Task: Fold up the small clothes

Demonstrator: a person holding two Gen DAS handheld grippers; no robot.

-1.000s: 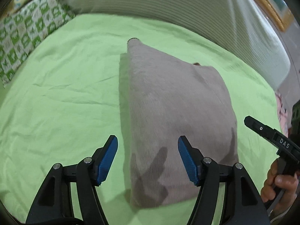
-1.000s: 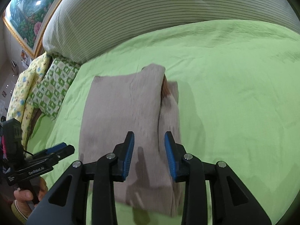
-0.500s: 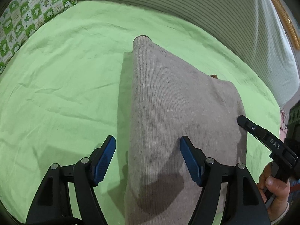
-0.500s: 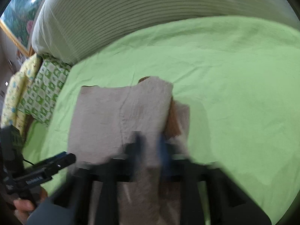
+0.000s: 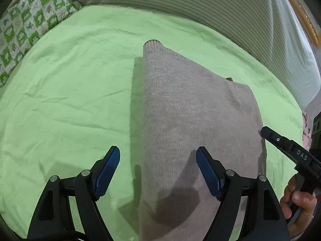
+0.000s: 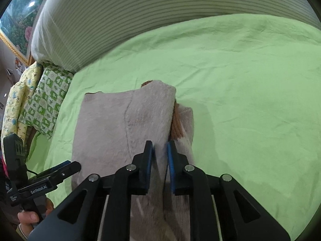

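A beige knit garment lies folded lengthwise on the green bedsheet. My left gripper is open and empty, its jaws straddling the garment's left edge near its near end. In the right wrist view the garment shows a folded top layer with an orange-brown lining at its right edge. My right gripper is nearly shut, pinching the folded right edge of the garment. The right gripper also shows at the right of the left wrist view.
A striped grey-white bolster runs along the far side of the bed. A green-and-white patterned pillow lies at the left, with a yellow floral cloth beside it. A framed picture hangs behind.
My right gripper has moved forward and closed from half open onto the garment's folded right edge. My left gripper has stayed open and moved closer over the garment's left edge.
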